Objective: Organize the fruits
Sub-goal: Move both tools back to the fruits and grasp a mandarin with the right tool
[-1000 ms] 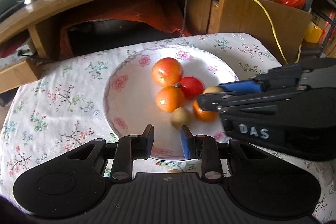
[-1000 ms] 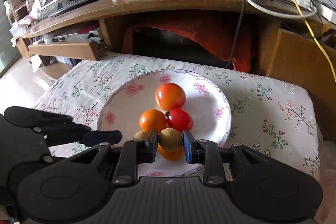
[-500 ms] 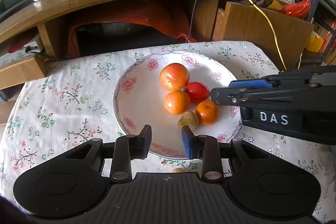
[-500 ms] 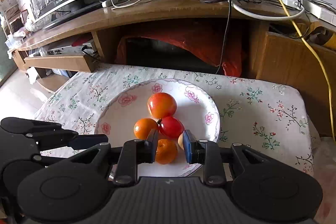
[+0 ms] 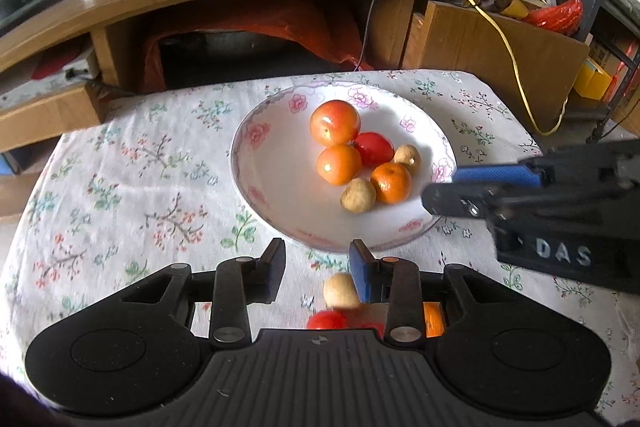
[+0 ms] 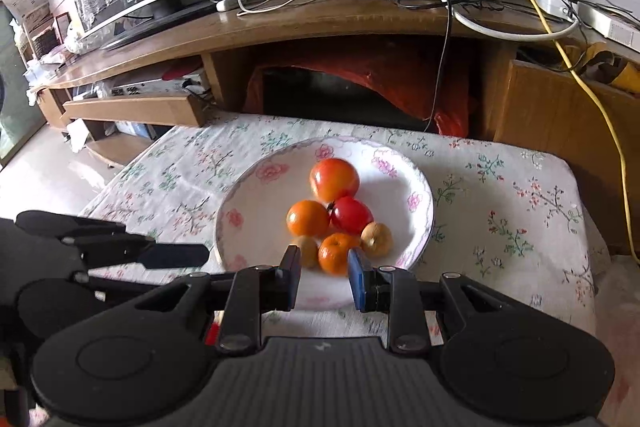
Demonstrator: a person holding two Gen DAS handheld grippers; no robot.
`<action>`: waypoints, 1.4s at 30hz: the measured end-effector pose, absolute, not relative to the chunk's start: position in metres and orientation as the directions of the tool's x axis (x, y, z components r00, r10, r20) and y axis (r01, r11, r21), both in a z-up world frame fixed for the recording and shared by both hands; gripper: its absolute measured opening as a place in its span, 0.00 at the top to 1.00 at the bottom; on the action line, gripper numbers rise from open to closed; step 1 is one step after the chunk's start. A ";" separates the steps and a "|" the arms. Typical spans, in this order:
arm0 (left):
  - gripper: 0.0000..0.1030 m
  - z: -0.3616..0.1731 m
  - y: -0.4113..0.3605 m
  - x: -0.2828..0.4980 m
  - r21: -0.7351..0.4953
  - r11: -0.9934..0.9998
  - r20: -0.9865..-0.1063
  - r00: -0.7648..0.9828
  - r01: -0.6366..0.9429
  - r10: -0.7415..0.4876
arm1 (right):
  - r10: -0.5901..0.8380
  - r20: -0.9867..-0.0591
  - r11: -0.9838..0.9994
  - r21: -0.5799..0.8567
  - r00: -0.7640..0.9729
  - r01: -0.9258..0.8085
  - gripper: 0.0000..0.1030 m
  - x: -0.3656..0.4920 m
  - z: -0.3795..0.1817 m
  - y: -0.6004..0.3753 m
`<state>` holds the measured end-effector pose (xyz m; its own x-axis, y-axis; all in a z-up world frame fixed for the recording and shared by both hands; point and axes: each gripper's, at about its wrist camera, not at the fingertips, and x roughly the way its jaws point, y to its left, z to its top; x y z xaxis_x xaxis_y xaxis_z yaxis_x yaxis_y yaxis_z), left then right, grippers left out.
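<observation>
A white flowered plate (image 5: 280,179) on the floral tablecloth holds several fruits: a big orange-red one (image 5: 335,123), a red tomato (image 5: 374,149), an orange (image 5: 339,163), a mandarin (image 5: 391,182) and two small brown fruits (image 5: 358,195). My left gripper (image 5: 318,267) hovers at the plate's near rim, its jaws opening with nothing between them. A pale fruit (image 5: 340,291), a red one (image 5: 326,321) and an orange one (image 5: 434,323) lie on the cloth under it. My right gripper (image 6: 324,277) is shut and empty, just short of the mandarin (image 6: 336,251).
The right gripper (image 5: 442,189) reaches in from the right beside the plate's rim. A wooden TV stand (image 6: 320,27) with a screen and tangled cables runs behind the table. A yellow cable (image 5: 504,43) hangs at the back right. Bare tablecloth (image 5: 132,195) lies left of the plate.
Both grippers have drawn back and up from the plate. The brown fruit seen between the right fingers now lies in the plate. The left jaws stand a little wider; fruits on the cloth have appeared.
</observation>
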<state>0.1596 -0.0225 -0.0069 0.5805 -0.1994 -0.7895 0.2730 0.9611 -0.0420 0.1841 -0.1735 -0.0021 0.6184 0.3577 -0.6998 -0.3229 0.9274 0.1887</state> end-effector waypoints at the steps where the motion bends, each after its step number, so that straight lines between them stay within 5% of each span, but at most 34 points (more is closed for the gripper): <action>1: 0.58 -0.007 -0.021 0.158 -0.045 0.962 -0.791 0.579 0.269 -0.199 | 0.362 -0.702 0.926 0.191 0.614 -0.327 0.74 0.180 -0.002 -0.173; 37: 0.49 -0.012 0.001 0.138 -0.126 0.970 -0.819 0.531 0.207 -0.220 | 0.428 -0.799 0.893 0.303 0.422 -0.333 0.74 0.162 -0.043 -0.153; 42: 0.49 -0.014 0.002 0.139 -0.127 0.970 -0.822 0.525 0.205 -0.219 | 0.421 -0.807 0.901 0.320 0.414 -0.292 0.67 0.168 -0.047 -0.161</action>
<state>0.1390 0.0017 -0.0140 0.5254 -0.2187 -0.8223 0.2052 0.9705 -0.1270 0.1676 -0.1605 -0.0466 0.4142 0.4214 -0.8068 -0.2924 0.9010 0.3205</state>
